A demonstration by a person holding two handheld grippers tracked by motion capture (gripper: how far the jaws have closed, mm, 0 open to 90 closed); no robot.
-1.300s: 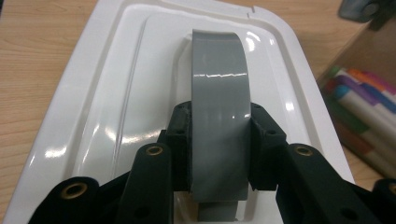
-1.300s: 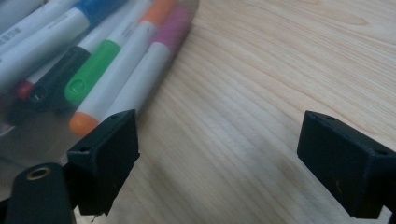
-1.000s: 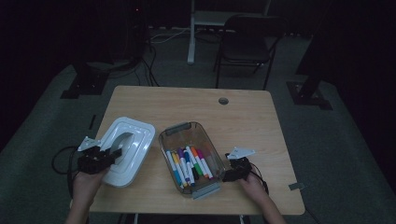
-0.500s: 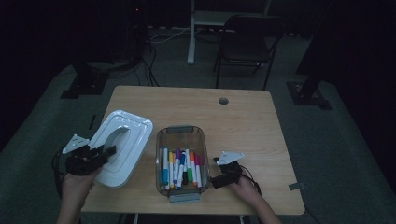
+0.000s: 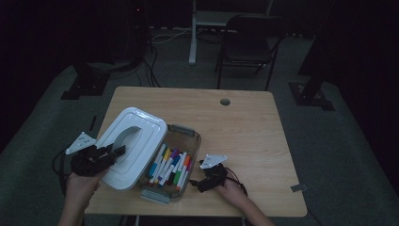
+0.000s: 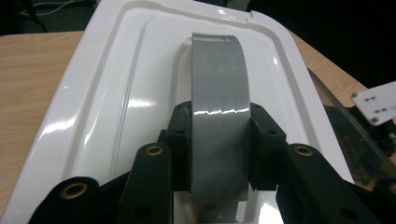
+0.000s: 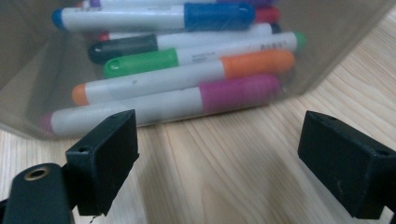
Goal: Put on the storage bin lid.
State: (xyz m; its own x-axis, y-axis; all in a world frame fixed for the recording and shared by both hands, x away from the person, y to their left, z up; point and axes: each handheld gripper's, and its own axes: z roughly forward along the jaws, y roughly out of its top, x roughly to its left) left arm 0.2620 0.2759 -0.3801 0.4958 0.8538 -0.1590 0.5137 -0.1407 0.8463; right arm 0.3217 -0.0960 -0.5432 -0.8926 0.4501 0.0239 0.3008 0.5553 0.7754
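Now lifted off the counter (image 5: 244, 113), the white lid (image 5: 134, 141) has swung over the clear bin (image 5: 188, 136) of markers (image 5: 170, 165), and closing it looks next; the left tool (image 5: 117, 149) comes in from the left, raised; left gripper view: jaws pinch the lid's grey tape handle (image 6: 218, 116); right gripper view: the right tool (image 7: 219, 158), spread and empty, lies low beside the bin.

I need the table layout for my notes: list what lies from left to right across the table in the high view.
left gripper → white lid held by its grey handle → clear box of markers → right gripper → hole in the tabletop
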